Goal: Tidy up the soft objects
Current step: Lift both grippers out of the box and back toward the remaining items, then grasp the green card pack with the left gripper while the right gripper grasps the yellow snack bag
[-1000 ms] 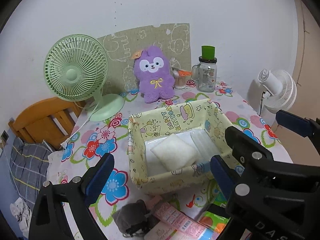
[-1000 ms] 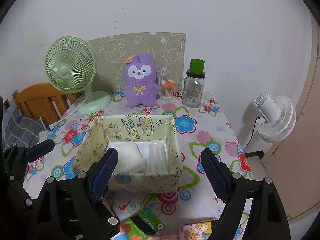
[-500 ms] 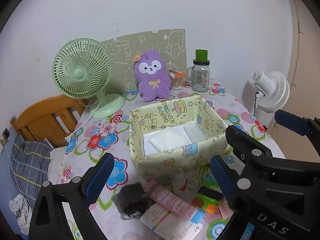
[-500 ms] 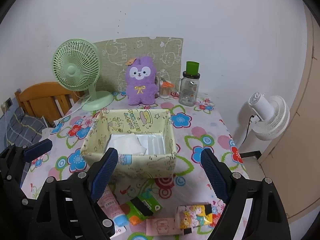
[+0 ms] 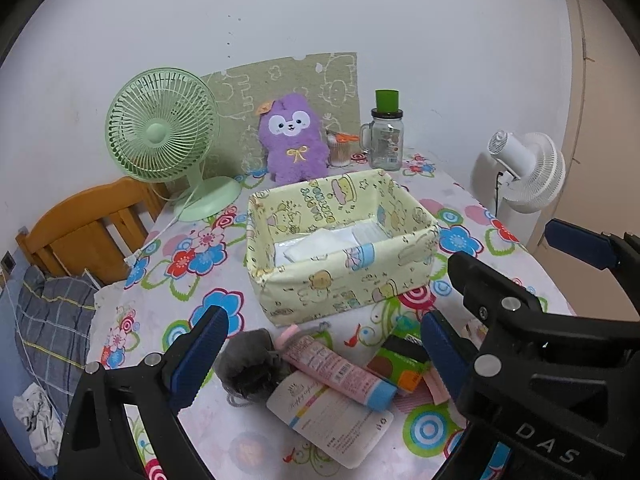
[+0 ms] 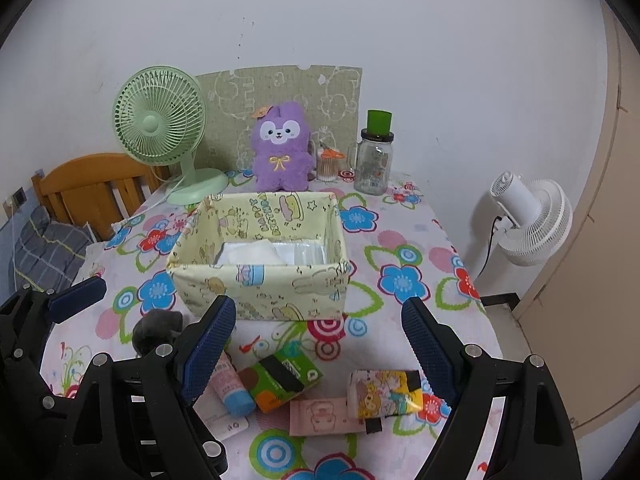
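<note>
A yellow cartoon fabric box (image 5: pixel 344 280) (image 6: pixel 260 292) stands mid-table with white soft pads (image 5: pixel 316 244) (image 6: pixel 248 254) inside. In front of it lie a grey pouch (image 5: pixel 248 368) (image 6: pixel 156 328), a pink tube (image 5: pixel 332 364), a white sachet (image 5: pixel 332 420), a green-and-orange packet (image 6: pixel 284 376), a cartoon tissue pack (image 6: pixel 384 394) and a pink packet (image 6: pixel 324 420). A purple plush (image 5: pixel 294 144) sits behind the box. My left gripper (image 5: pixel 320 354) hangs open above the pouch and tube. Beside it, my right gripper (image 6: pixel 318 344) is open and empty over the packets.
A green desk fan (image 5: pixel 164 136) stands at the back left. A glass jar with a green lid (image 5: pixel 386 140) is at the back right. A white fan (image 6: pixel 528 216) stands off the table's right edge, and a wooden chair (image 5: pixel 88 224) is at the left.
Both grippers have drawn back from the box, staying open. The box now looks smaller and farther, and the loose items at the table's front have come into view.
</note>
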{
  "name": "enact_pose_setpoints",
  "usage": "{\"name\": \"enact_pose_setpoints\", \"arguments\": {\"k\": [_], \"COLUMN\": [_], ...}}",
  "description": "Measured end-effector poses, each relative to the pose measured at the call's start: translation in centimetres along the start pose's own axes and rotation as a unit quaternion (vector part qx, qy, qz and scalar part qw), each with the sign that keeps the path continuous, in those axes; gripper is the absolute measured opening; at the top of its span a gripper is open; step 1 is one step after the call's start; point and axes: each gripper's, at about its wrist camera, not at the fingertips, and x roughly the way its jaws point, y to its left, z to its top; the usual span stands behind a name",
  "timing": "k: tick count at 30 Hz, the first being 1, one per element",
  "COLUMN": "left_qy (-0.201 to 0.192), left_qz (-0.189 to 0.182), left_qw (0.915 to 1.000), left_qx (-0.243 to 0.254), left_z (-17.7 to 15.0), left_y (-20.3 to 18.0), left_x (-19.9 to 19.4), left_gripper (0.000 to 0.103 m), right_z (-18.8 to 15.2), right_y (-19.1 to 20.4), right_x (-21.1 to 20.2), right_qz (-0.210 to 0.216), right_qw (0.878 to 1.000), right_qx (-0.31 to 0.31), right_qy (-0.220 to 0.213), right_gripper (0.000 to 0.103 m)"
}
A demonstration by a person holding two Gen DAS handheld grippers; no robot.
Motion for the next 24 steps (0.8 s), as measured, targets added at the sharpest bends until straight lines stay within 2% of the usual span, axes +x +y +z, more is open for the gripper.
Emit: {"name": "enact_pose_setpoints", "arguments": {"k": [10, 18, 24], "left_qy": [0.004, 0.006, 0.0], "left_qz": [-0.018, -0.019, -0.019], "left_qw": [0.9996, 0.9995, 0.9997], "left_qx": [-0.023, -0.025, -0.018], "left_z": [-2.8, -4.8, -5.7], "left_y": [0.1, 0.0, -0.5], "left_x": [0.3, 0.7, 1.0], "left_gripper": [0.102, 0.102, 0.102], "right_z": [-2.5, -4.6, -5.8], "right_y": [0.3, 0.2, -0.2], "right_x": [0.0, 0.7, 0.8], "right_qz": [0.005, 0.018, 0.022], "right_qw": [1.0, 1.0, 1.0], "right_qx": [-0.018, -0.011, -0.006], "right_qy": [-0.002, 0.004, -0.008], "right_gripper": [0.087, 0.087, 0.087]}}
